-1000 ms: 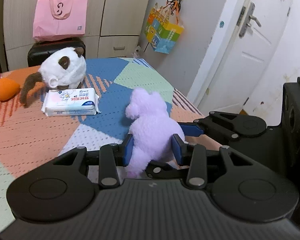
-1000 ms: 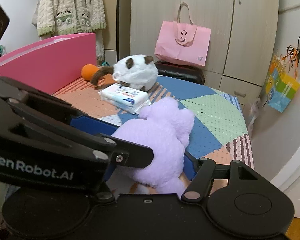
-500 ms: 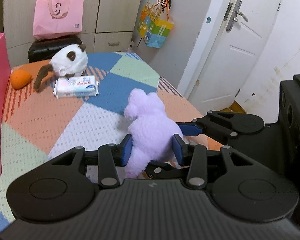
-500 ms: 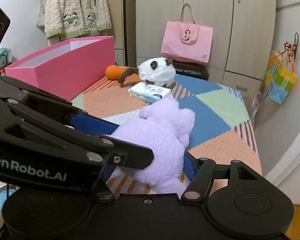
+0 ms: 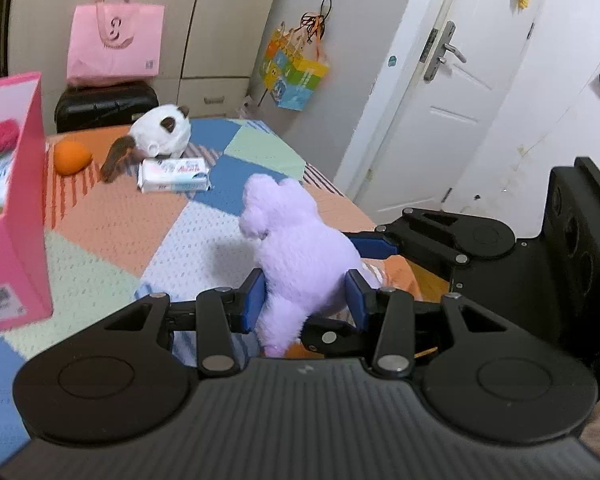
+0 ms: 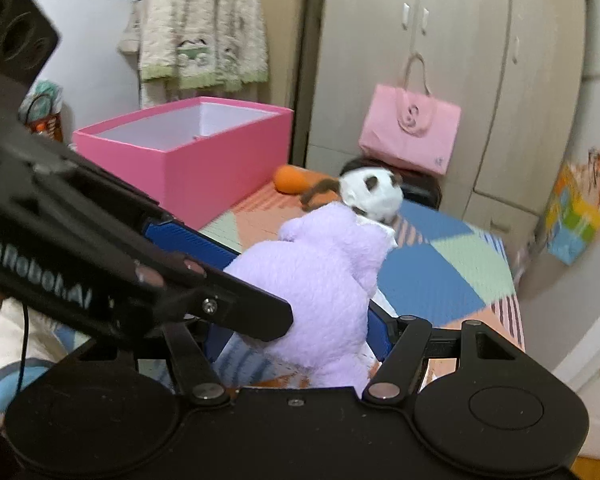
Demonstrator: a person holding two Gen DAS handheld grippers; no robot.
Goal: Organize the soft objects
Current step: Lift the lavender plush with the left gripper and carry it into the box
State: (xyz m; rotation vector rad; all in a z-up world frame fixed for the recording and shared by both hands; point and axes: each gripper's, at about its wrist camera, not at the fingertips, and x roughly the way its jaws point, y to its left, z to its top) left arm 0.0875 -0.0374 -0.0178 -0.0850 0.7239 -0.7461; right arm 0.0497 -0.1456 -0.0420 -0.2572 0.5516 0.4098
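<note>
A purple plush toy is held above the patchwork bed by both grippers. My left gripper is shut on its lower body. My right gripper is shut on the same plush; its blue finger shows at the toy's right side in the left wrist view. A white and brown plush, an orange plush and a wipes pack lie at the far end of the bed. The open pink box stands at the left, with items inside.
A pink tote bag sits on a black case beyond the bed. A colourful bag hangs on the wall. A white door is at the right, wardrobes behind.
Both grippers have lifted the purple plush and pulled back from the far end of the bed. The pink box has come into the left wrist view.
</note>
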